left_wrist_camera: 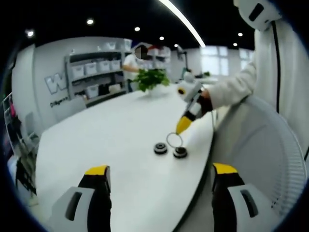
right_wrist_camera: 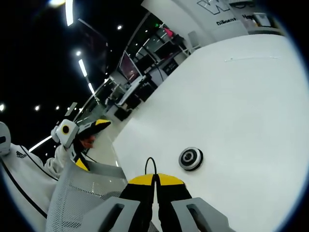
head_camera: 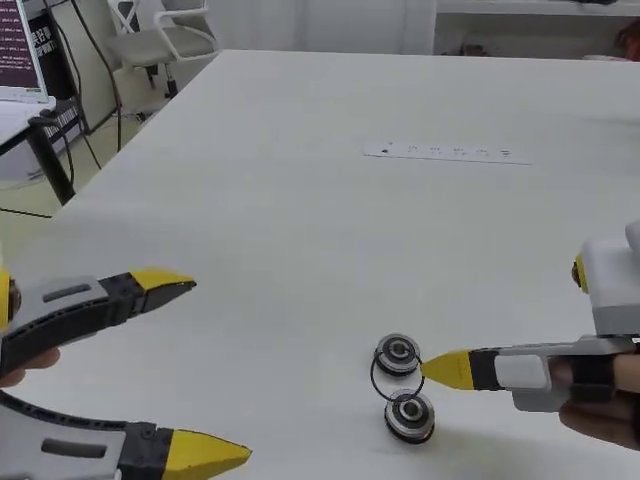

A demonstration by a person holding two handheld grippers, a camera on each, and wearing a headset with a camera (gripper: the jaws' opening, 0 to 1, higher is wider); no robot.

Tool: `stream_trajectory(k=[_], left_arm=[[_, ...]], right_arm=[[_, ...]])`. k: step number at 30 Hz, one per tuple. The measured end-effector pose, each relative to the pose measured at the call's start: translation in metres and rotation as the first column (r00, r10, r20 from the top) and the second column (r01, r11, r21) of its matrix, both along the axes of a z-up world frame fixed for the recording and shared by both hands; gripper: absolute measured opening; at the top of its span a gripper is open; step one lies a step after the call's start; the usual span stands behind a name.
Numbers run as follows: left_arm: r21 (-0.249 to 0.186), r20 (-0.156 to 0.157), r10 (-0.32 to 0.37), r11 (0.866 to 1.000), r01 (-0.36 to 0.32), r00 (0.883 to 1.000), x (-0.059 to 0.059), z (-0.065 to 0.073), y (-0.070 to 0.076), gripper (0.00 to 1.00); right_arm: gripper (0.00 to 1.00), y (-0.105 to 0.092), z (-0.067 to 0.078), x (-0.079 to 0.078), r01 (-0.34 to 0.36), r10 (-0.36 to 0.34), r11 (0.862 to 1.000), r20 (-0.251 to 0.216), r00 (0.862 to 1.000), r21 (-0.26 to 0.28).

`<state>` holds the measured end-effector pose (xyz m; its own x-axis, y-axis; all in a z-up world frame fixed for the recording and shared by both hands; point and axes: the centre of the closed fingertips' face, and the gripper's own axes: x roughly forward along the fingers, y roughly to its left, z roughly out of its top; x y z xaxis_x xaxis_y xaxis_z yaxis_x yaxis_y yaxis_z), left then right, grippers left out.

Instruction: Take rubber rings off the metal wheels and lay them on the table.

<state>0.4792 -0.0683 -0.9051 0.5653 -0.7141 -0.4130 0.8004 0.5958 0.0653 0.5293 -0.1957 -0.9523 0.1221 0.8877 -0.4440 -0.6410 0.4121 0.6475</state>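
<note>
Two small metal wheels [head_camera: 398,353] [head_camera: 410,415] lie side by side near the table's front edge, each with a dark band around it. My right gripper [head_camera: 450,368] comes in from the right, shut on a thin black rubber ring [head_camera: 376,385] that loops beside the upper wheel. From the left gripper view the ring [left_wrist_camera: 174,140] stands upright above the wheels [left_wrist_camera: 160,148] [left_wrist_camera: 180,152], pinched at the right gripper's [left_wrist_camera: 186,123] yellow tip. The right gripper view has the ring [right_wrist_camera: 151,164] sticking out of the shut tips [right_wrist_camera: 155,178], with one wheel [right_wrist_camera: 191,158] beyond. My left gripper [head_camera: 188,368] is open at the lower left, holding nothing.
A flat white strip [head_camera: 445,152] lies farther back on the white table [head_camera: 300,200]. Chairs [head_camera: 165,40] and a monitor [head_camera: 20,50] stand off the table's left side. A mesh chair back [left_wrist_camera: 260,145] is close to the front edge.
</note>
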Motion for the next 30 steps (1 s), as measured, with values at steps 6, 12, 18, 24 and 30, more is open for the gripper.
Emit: stream_trajectory(k=[6,12,18,24,30], left_arm=[[-0.003,-0.026,0.004,1.000,-0.004,1.000,-0.003,-0.008,-0.005,0.88],[-0.012,-0.040,0.002,1.000,-0.002,0.999,-0.004,-0.010,-0.008,0.88],[-0.009,-0.055,-0.004,1.000,0.004,0.998,-0.006,-0.015,-0.010,0.87],[-0.019,-0.057,-0.005,1.000,0.004,0.998,-0.006,-0.014,-0.012,0.87],[-0.020,-0.050,-0.009,1.000,0.008,0.999,-0.006,-0.013,-0.013,0.86]], right_arm=[[0.00,0.004,0.009,0.002,0.011,-0.011,1.000,0.017,1.000,0.025],[0.00,0.013,0.017,0.002,0.009,-0.011,0.999,0.031,0.999,0.049],[0.00,0.028,0.022,-0.003,-0.008,0.005,0.998,0.043,0.999,0.065],[0.00,0.045,0.016,-0.016,-0.062,0.060,0.997,0.048,0.997,0.045],[0.00,0.057,0.004,-0.024,-0.101,0.100,0.995,0.045,0.994,0.008]])
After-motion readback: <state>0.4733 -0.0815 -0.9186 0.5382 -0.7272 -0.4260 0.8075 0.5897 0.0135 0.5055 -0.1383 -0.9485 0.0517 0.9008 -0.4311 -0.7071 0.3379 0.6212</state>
